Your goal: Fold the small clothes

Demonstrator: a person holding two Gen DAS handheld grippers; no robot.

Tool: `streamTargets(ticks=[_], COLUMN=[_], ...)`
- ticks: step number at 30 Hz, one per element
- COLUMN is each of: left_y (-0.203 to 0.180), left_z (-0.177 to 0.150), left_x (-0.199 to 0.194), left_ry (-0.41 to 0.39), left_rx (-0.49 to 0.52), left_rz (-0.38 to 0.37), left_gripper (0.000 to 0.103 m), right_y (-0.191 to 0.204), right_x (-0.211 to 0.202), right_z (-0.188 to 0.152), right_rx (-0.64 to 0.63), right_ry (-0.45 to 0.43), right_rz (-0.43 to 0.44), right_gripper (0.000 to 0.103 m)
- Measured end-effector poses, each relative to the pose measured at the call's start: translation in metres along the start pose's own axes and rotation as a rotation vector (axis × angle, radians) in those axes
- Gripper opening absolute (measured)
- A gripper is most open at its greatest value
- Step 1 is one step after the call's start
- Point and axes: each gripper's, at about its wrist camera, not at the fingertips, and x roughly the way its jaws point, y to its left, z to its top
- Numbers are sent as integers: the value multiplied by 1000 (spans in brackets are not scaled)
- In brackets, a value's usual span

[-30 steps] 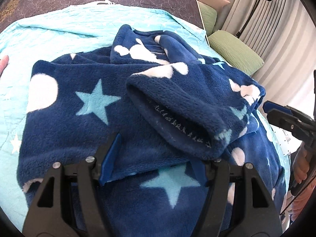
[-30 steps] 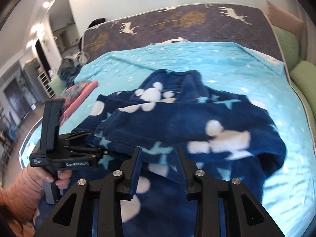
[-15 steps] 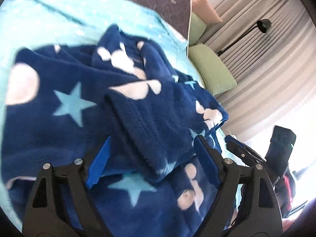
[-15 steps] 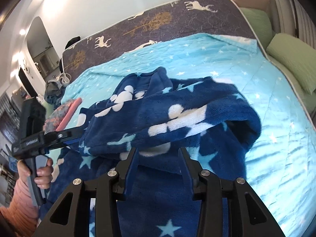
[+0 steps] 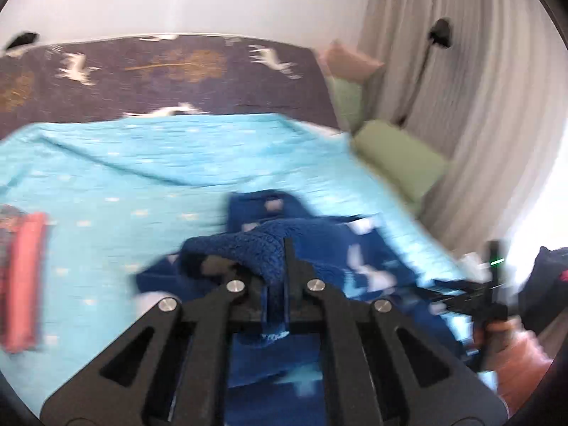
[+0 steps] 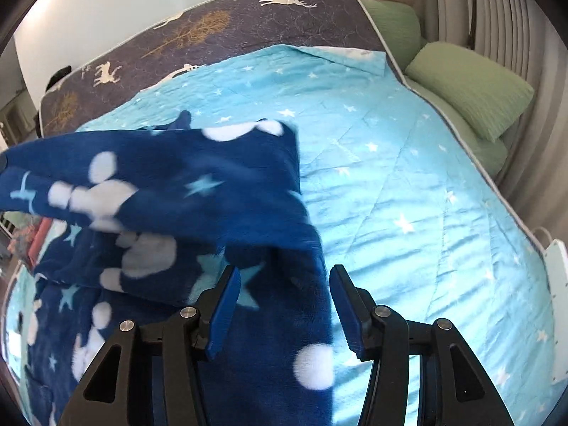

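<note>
Left wrist view is motion-blurred. Far left, a pink folded item point(image 5: 23, 280) lies on the turquoise quilt point(image 5: 149, 163). Centre: left gripper point(image 5: 275, 277) has its fingers pinched together on a bunched fold of the navy fleece garment point(image 5: 248, 248), lifted off the bed. The rest of the garment trails right across the quilt toward the right gripper point(image 5: 458, 301), seen side-on at the right edge with the person's hand point(image 5: 504, 337) on its handle. Behind: dark headboard cover point(image 5: 159, 74) with deer print, green pillow point(image 5: 401, 156), curtain point(image 5: 472, 106).

Right wrist view: the garment point(image 6: 159, 191), navy with white blobs and light-blue stars, hangs raised on the left and drapes down over the quilt point(image 6: 408, 184). Right gripper point(image 6: 284, 298) has its blue pads point(image 6: 223, 312) spread apart; a fold of fleece sits between them, not clamped. Green pillow point(image 6: 468, 88) lies at the bed's right side.
</note>
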Motion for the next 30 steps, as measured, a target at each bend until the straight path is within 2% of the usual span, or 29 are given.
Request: streamTargets(ticks=[1,3,4,5,7,10,15,17,20,21,23,24,25,26,28,30], left_y=[11,36,45,54,65,71,72,74,71,71,71,72,70,67,65,63], left_z=[-5,-24,-33,-45,-62,-74,-51,-44,-53,-63,-82,-96,-101,-101,-96,-86], left_x=[7,29,39,50,58,48,22,27,56,72,97,106,103,98,87,72], left_ry=[26,108,151,202,242,211,73,70,136,188,273,289,259,244,228,190], left_rx=[-6,-70,-102,-136,-161,-158,-132,-158,-161,-148,-139,-133,-122,-111,-108,-102], left_rz=[28,23,26,46,96,174,221,175,153,180,216,208,212,206,194,161], left_gripper=[8,10,21,26,41,49,59,59,59,59,59,60,60,59,43,33], right_y=[3,9,10,12,15,17,29,40,56,59,58,53,47,37,33,34], right_x=[0,2,2,2,-1,-8,-10,-7,2,9,33,52,61,64,57,47], right_z=[-1,-3,-4,-4,-4,3,20,28,36,38,38,35,32,29,29,31], right_rx=[-4,-20,-26,-29,-37,-49,-72,-91,-148,-156,-157,-152,-135,-94,-68,-53], right_ry=[0,6,8,9,2,-24,-58,-72,-95,-82,-15,39,70,69,66,62], right_rz=[15,26,27,27,29,34,55,92,144,157,113,41,32,78,89,85], right_gripper=[54,54,54,54,54,55,55,55,55,55,54,53,53,52,52,52])
